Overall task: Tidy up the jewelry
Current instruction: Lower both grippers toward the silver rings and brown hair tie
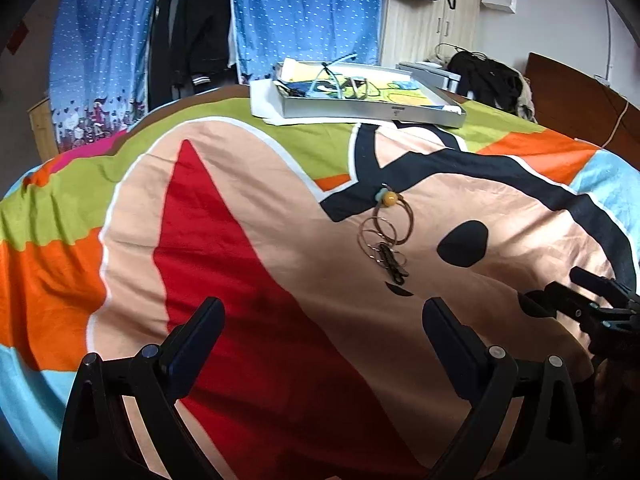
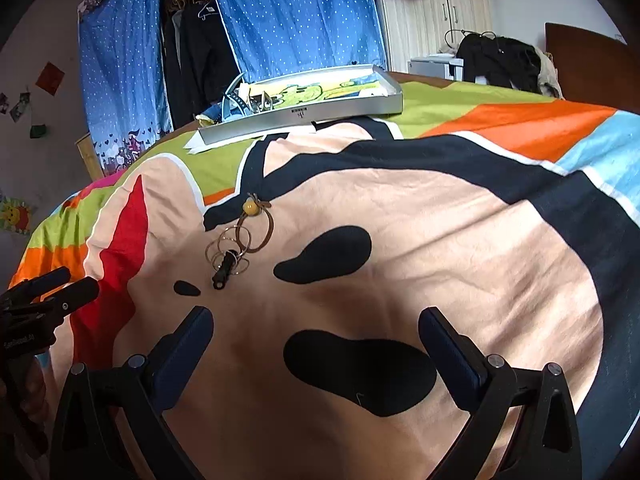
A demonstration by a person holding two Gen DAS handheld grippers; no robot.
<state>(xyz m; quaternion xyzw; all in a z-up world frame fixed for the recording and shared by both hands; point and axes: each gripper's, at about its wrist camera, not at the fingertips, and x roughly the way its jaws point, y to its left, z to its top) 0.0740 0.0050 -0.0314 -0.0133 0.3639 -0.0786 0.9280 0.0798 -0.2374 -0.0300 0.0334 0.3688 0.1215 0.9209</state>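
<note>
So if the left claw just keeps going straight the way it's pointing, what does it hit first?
Probably the bare bedspread: the open left claw points at the red patch, with the jewelry pile off to its right. Depth is uncertain.

Supporting surface: a bed (image 1: 248, 240) covered by a printed cover in peach, red, green, orange, light blue and black. Cover lies mostly flat, with light creases.

On the peach area, about midway across the bed: a small cluster of jewelry. It comprises a brown cord loop with a yellow bead (image 1: 390, 199), thin metal rings (image 1: 378, 236) overlapping one another, and a black clip (image 1: 394, 266) on the near side of the rings.

At the far edge of the bed: a shallow grey tray (image 1: 372, 110) resting on white paper (image 1: 264, 102). Tray contents cannot be identified in detail.
</note>
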